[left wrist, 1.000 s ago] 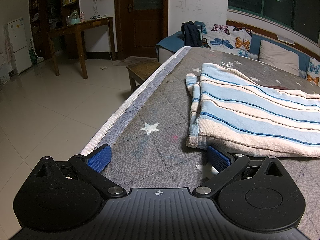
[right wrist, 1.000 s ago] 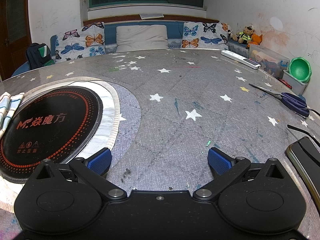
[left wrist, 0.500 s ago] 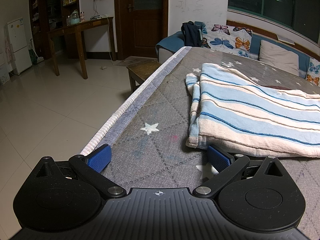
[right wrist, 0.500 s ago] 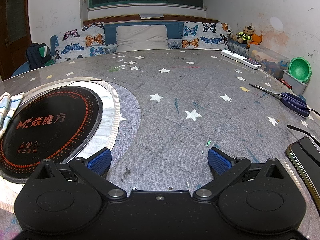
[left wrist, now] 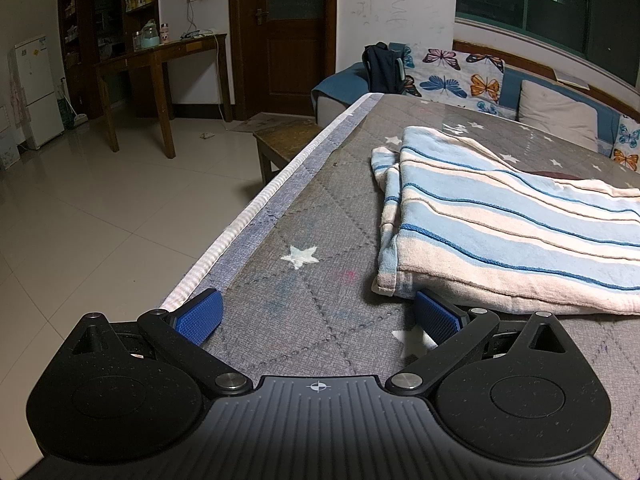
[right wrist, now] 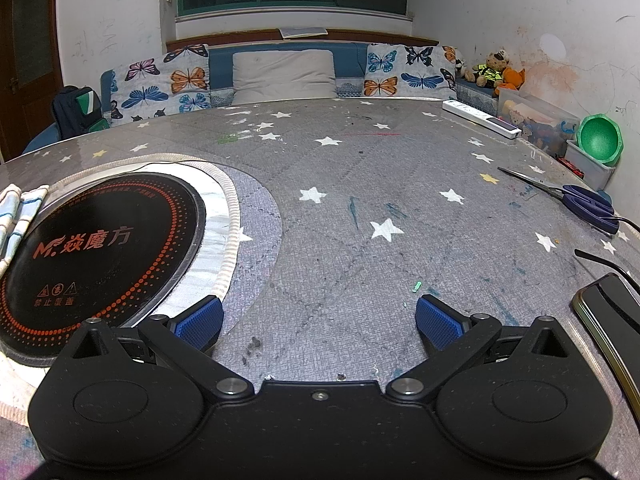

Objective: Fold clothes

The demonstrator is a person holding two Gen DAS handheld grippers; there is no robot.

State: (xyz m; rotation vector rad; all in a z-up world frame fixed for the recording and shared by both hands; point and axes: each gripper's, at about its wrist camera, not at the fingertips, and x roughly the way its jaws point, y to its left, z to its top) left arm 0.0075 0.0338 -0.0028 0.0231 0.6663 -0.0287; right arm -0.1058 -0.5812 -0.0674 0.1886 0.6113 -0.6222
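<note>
A folded garment with blue and cream stripes (left wrist: 500, 224) lies on the grey star-patterned table cover (left wrist: 312, 280), right of centre in the left wrist view. My left gripper (left wrist: 318, 314) rests low on the table, open, with nothing between its blue pads; its right pad (left wrist: 436, 316) sits just under the garment's near left corner. In the right wrist view only an edge of the striped garment (right wrist: 16, 212) shows at far left. My right gripper (right wrist: 318, 318) stands open over bare table cover, holding nothing.
A round black induction plate (right wrist: 92, 248) is set into the table left of the right gripper. Scissors (right wrist: 576, 200), a phone (right wrist: 612, 320) and a power strip (right wrist: 480, 118) lie at the right. The table's edge (left wrist: 248, 212) drops to the tiled floor on the left.
</note>
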